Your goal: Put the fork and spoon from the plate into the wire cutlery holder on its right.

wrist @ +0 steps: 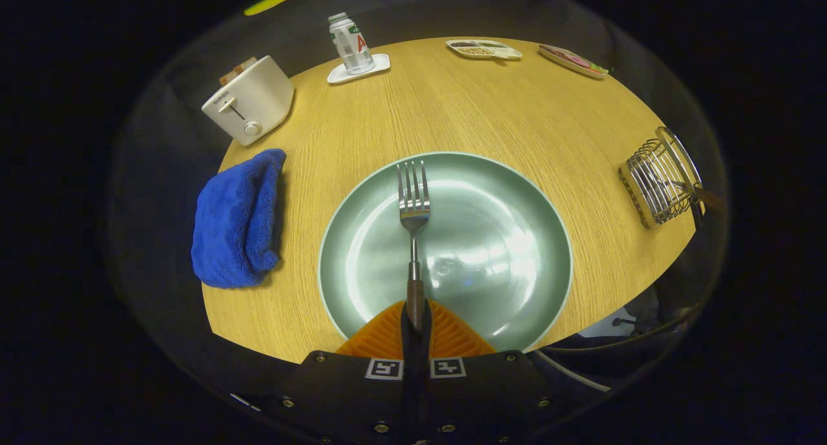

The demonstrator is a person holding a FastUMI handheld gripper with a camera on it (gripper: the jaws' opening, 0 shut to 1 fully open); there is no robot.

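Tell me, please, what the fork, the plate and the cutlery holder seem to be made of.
Fork: shiny metal head, probably steel; the darker handle, clamped between the gripper fingers, may be wood or plastic. Plate: glossy pale green, with bright reflections, likely glazed ceramic. Cutlery holder: thin metal wire with open gaps.

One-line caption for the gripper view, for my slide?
Gripper shut on the fork handle above the green plate, wire cutlery holder waiting to the right.

gripper (415,316) seen from its own camera: both fingers (381,338) closed together, clamping the handle of the fork (413,203), which extends straight ahead of the tips, tines pointing away.
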